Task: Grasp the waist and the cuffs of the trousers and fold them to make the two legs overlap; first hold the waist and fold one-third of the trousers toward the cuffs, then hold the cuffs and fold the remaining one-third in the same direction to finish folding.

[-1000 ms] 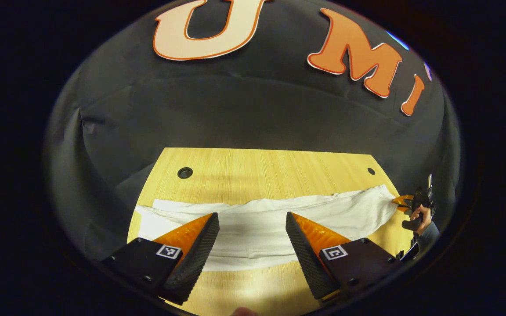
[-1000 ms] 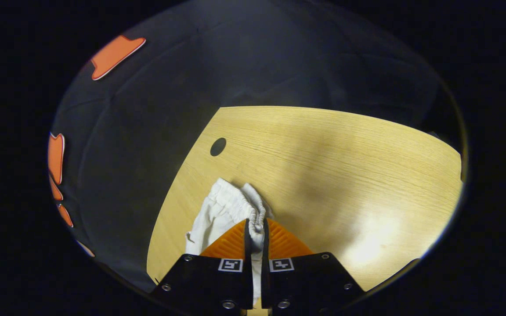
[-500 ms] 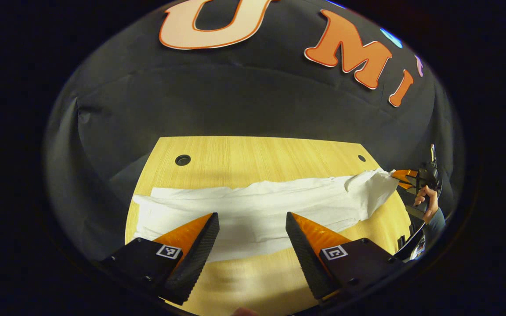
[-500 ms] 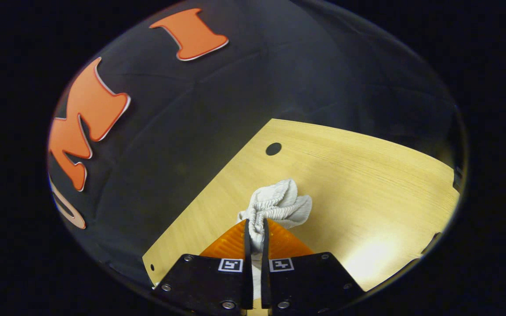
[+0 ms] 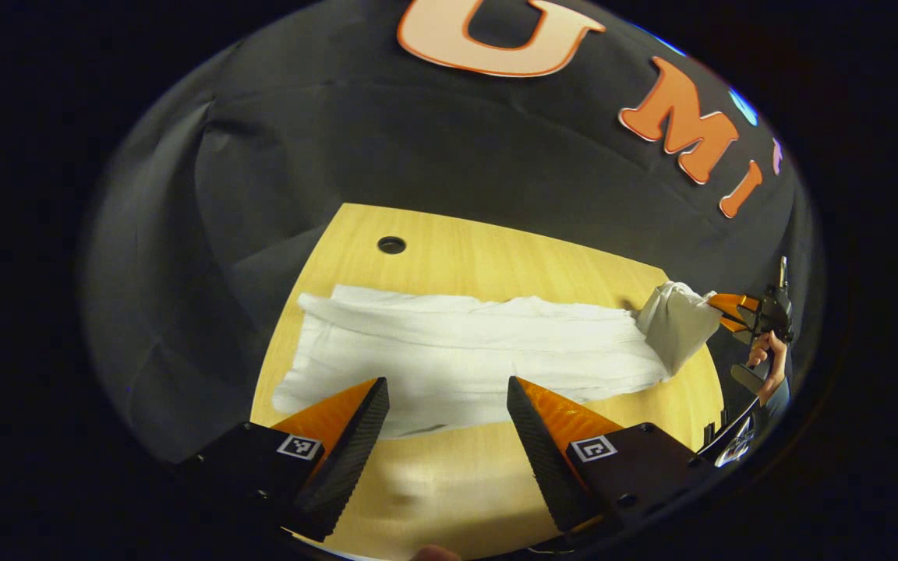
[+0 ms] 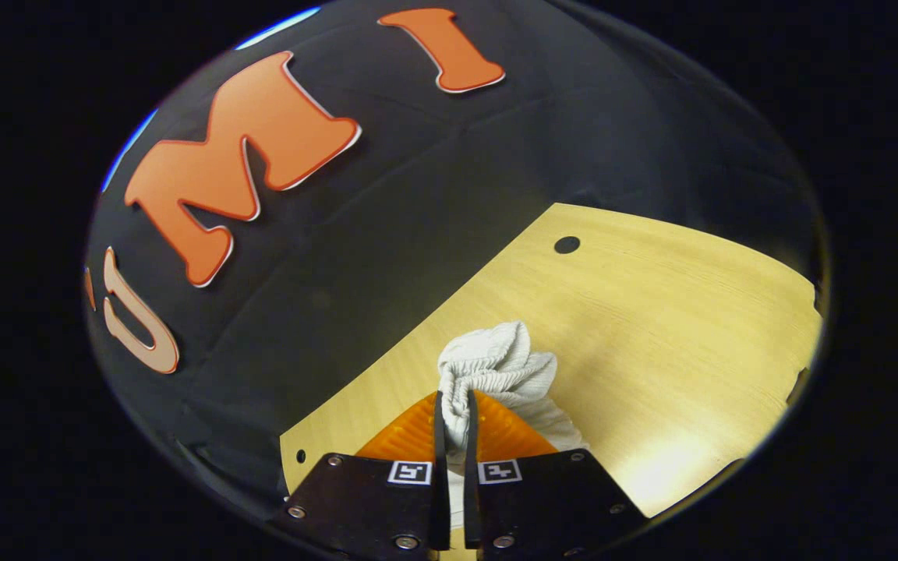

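On the desk [image 5: 449, 483], white trousers [image 5: 464, 354] are spread lengthwise, legs lying flat, with the waist [image 6: 496, 366] at the right end lifted clear of the wood. Above the near desk edge the left tongs [image 5: 447, 421] are held wide apart, gripping nothing; the trousers' near edge is seen between and beyond the two tips, and contact with the cloth cannot be told. At the far right of the left gripper view, the right tongs [image 5: 718, 310] are seen in a hand [image 5: 765, 358], meeting the raised waist. In the right gripper view, the right tongs [image 6: 454, 409] are clenched on the gathered elastic waist, which bunches up just beyond the tips.
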The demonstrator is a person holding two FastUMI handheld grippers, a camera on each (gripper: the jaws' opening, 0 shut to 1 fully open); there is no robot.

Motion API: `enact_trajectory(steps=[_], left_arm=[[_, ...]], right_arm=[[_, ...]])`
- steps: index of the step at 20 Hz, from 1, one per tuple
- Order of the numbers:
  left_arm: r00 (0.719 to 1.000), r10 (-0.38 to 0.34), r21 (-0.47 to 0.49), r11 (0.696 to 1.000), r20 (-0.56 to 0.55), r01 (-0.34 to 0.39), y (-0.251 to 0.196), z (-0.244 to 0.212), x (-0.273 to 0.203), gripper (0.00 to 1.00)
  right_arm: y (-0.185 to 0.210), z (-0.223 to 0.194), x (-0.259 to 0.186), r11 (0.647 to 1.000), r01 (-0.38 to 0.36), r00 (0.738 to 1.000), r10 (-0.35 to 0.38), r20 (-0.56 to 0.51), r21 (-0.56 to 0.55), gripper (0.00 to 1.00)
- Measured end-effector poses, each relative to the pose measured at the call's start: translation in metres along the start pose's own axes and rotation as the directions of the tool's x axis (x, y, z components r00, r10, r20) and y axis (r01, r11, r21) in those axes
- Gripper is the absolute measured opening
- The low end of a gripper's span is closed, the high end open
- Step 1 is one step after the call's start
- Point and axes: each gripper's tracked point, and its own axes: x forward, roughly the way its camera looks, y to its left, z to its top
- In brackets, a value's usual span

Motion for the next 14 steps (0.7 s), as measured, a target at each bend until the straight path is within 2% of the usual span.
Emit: enact_trajectory(steps=[5, 9, 12, 14], left_arm=[[0.999, 0.036, -0.063, 0.997, -0.014, -0.037, 0.048, -0.012, -0.002, 1.00], [0.999, 0.039, -0.092, 0.995, -0.034, -0.042, 0.064, -0.021, 0.004, 1.00], [0.998, 0.030, -0.109, 0.993, -0.056, -0.035, 0.067, -0.030, 0.012, 1.00], [0.997, 0.019, -0.121, 0.992, -0.073, -0.028, 0.068, -0.037, 0.016, 1.00]], right_arm=[[0.069, -0.048, 0.016, 0.994, -0.044, 0.998, 0.040, -0.038, -0.102, 0.07], [0.080, -0.069, 0.034, 0.979, -0.064, 0.995, 0.048, -0.086, -0.192, 0.07], [0.092, -0.067, 0.039, 0.953, -0.091, 0.989, 0.053, -0.135, -0.290, 0.08], [0.103, -0.057, 0.038, 0.920, -0.149, 0.978, 0.083, -0.191, -0.362, 0.11]])
